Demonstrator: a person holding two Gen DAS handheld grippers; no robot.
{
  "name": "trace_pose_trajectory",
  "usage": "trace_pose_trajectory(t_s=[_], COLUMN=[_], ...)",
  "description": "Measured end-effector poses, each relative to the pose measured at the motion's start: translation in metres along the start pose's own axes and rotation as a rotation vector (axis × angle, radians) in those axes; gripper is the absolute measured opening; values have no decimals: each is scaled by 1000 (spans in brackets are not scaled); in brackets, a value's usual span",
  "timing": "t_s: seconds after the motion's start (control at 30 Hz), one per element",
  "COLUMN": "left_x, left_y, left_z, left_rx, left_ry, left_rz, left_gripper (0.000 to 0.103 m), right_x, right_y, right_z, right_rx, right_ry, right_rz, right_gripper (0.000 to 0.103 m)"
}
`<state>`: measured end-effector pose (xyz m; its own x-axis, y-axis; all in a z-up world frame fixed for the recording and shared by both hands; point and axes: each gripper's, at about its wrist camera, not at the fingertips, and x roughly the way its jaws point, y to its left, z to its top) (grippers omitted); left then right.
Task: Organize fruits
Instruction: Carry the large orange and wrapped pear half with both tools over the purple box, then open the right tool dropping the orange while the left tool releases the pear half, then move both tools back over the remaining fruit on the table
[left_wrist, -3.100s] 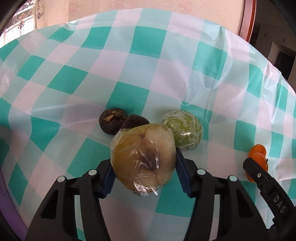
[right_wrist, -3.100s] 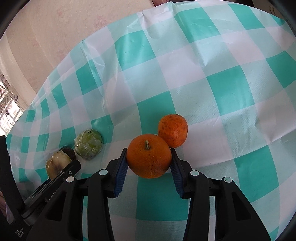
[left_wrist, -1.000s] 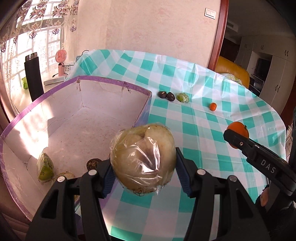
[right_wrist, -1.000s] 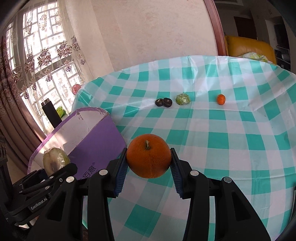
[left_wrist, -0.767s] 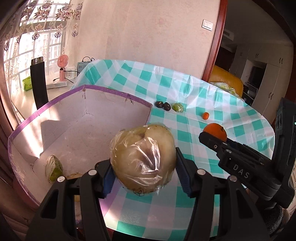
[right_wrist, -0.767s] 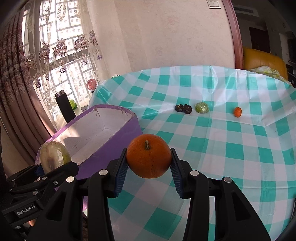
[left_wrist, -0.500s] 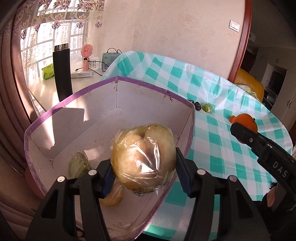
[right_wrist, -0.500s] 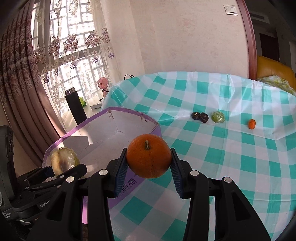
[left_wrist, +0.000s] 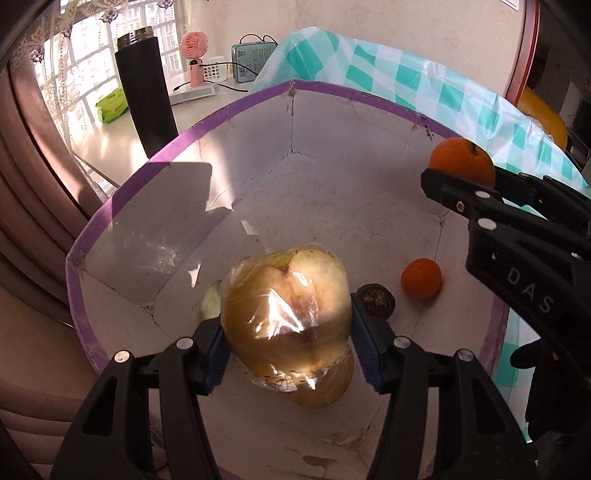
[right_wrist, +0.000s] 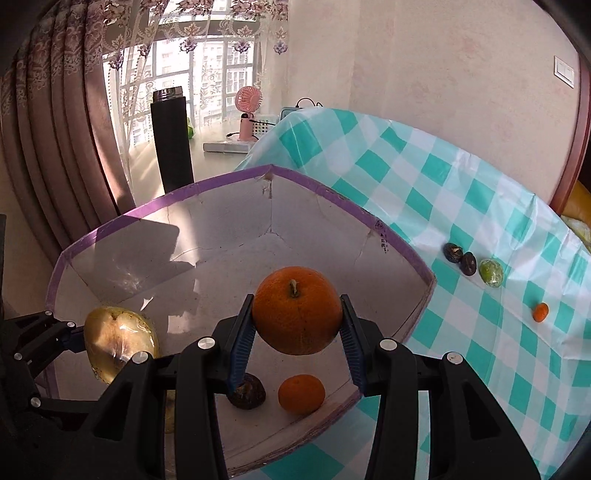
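Note:
My left gripper (left_wrist: 288, 332) is shut on a plastic-wrapped yellowish pear (left_wrist: 286, 314) and holds it above the inside of the purple-rimmed white box (left_wrist: 332, 192). My right gripper (right_wrist: 297, 332) is shut on a large orange (right_wrist: 297, 310), also held over the box (right_wrist: 221, 258). On the box floor lie a small orange (left_wrist: 421, 277), a dark round fruit (left_wrist: 375, 300) and more pale wrapped fruit partly hidden under the pear. The right gripper with its orange (left_wrist: 461, 160) shows at the box's right wall in the left wrist view.
On the checked tablecloth (right_wrist: 461, 206) beyond the box lie two dark fruits (right_wrist: 461, 257), a green wrapped fruit (right_wrist: 491, 272) and a small orange (right_wrist: 540, 312). A black flask (right_wrist: 171, 136) and pink fan (right_wrist: 249, 110) stand on the sill behind.
Both grippers have moved left from over the tablecloth to above the box, still holding the pear and the orange. The box floor with its fruits has come into view.

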<state>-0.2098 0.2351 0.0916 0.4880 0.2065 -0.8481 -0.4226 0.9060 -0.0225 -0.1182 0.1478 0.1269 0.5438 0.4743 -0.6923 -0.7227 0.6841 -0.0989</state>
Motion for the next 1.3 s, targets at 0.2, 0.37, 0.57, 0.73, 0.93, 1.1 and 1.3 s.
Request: trace_pose_trajectory(t_s=[0.2,0.37,0.57,0.73,0.93,1.1,1.3], left_x=[16,19,15,10,11,12,-1], left_y=[11,9,9,3,1,-3,-15], left_z=[-2,-2,1,-1,-2,-2,-4], left_rx=[43,51,38,39,40,51,68], left_ry=[78,90,86,78,68,63,23], left_rz=[-3,6,-61,-61,-42,-4,77], left_gripper=[58,60,74,77,78,79,89], right_x=[48,63,57,53,45,36,16], right_y=[23,27,28,26,22,16,1], right_z=[3,-4,-2,-4,-6,-9,-14], right_rx=[-129,-138,-156,-144,-104,-63,10], right_ry=[204,257,229,208,150,91,-19], right_rz=[-32,-3,-23,-27,-14,15,80], right_gripper=[44,44,70,72,75,82,83])
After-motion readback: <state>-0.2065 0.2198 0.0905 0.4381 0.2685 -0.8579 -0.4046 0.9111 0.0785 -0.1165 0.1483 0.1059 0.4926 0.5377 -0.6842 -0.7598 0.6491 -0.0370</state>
